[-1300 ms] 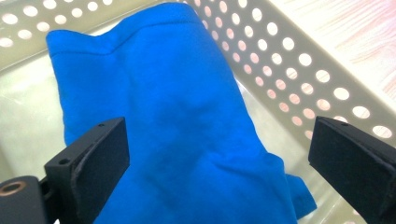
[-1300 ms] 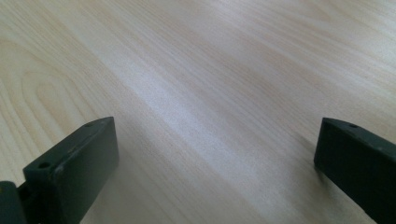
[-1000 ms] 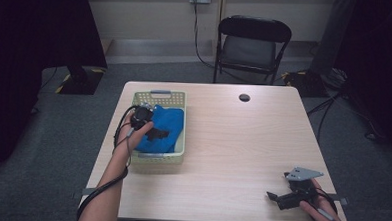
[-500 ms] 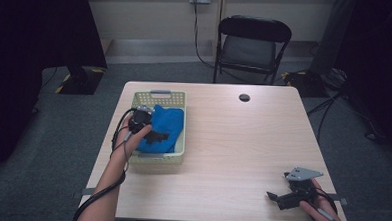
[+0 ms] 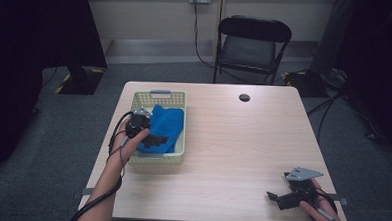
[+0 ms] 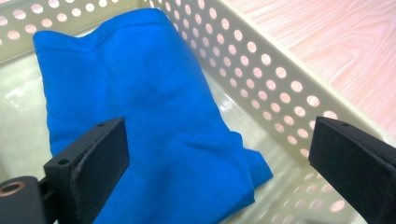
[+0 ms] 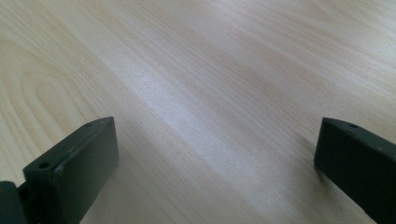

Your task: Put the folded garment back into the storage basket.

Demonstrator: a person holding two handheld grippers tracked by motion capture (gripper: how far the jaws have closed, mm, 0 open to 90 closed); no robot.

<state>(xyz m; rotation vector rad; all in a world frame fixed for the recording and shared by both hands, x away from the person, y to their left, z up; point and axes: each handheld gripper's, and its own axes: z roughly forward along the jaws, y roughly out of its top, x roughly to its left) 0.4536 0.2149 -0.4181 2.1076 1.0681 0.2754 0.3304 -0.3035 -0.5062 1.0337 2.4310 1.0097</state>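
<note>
High view shows the left tongs (image 5: 155, 138) spread wide above the blue cloth (image 5: 164, 126), gripping nothing; the cloth lies folded in the perforated basket (image 5: 159, 94) at the desk's (image 5: 242, 142) left; the right tongs (image 5: 273, 197), also wide, rest near the right corner.

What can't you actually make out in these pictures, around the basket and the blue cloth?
- Blue cloth: its near edge is cut off by the bottom of the left gripper view, and the left gripper covers part of it in the high view.
- Basket floor under the cloth: hidden by the cloth.
- Small dark round thing on the table: too small to identify in the high view.
</note>
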